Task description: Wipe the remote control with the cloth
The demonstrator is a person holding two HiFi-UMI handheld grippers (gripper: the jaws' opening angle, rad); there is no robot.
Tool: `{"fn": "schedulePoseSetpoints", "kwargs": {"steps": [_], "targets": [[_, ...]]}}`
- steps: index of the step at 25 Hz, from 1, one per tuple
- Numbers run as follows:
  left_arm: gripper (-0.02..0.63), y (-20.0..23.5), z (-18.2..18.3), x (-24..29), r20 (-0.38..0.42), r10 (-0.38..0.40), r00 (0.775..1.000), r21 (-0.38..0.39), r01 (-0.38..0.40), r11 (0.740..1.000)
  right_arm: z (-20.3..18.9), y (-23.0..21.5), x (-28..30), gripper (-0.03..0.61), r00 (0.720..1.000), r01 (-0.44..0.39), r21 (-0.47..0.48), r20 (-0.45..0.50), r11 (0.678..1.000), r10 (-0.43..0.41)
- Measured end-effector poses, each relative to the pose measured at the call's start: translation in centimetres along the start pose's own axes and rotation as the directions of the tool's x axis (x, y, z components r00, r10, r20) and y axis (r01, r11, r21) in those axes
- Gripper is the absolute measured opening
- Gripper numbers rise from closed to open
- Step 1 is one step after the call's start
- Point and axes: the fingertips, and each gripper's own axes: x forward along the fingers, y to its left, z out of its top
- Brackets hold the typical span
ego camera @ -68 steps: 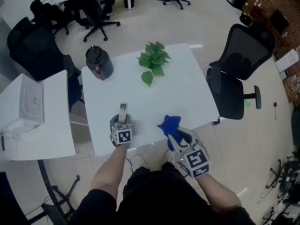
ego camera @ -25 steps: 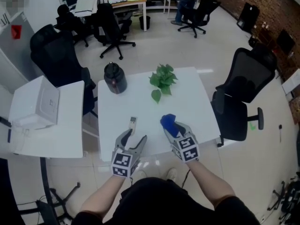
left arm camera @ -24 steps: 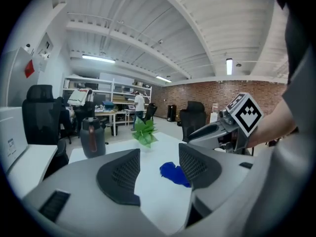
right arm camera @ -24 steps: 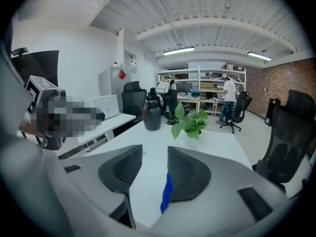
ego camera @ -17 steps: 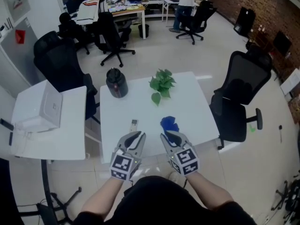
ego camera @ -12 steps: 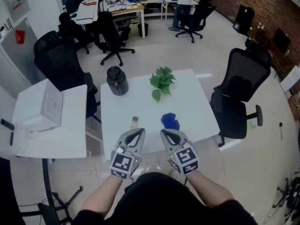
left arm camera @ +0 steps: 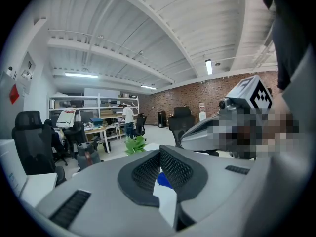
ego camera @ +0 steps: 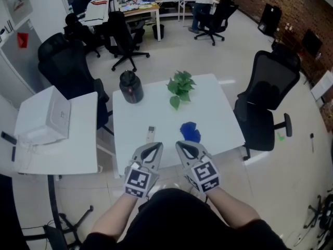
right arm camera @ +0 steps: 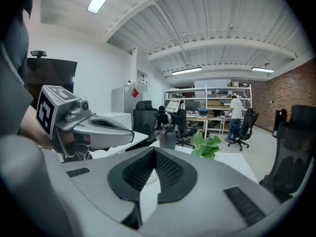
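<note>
We see left gripper, right gripper jaws together, empty. Ahead: white table with remote control, cloth; office chairs beyond.

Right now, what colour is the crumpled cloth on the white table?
Blue cloth, best seen in the head view.

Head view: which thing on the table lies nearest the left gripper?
The remote control, the slim pale bar just ahead of the left gripper; blue cloth, plant and jug lie farther.
</note>
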Motion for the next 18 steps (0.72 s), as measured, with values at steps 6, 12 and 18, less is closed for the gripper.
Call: {"fn": "schedulePoseSetpoints", "kwargs": {"steps": [6, 12, 18], "targets": [[0.002, 0.1, -0.7, 0.0, -0.011, -0.016, 1.0, 0.012, 0.016, 1.0, 0.3, 0.4, 0.3, 0.009, 1.0, -0.007, -0.02, 0.006, 1.0, 0.008], [0.002, -0.2, -0.5, -0.3, -0.026, -0.009, 1.0, -0.015, 0.009, 1.0, 0.4, 0.7, 0.1, 0.008, 1.0, -0.006, -0.024, 0.004, 1.0, 0.007], [0.002, -0.1, -1.1, -0.5, -0.032, -0.023, 0.999, -0.004, 0.023, 1.0, 0.4, 1.2, 0.4, 0.008, 1.0, -0.004, -0.019, -0.001, 1.0, 0.004]]}}
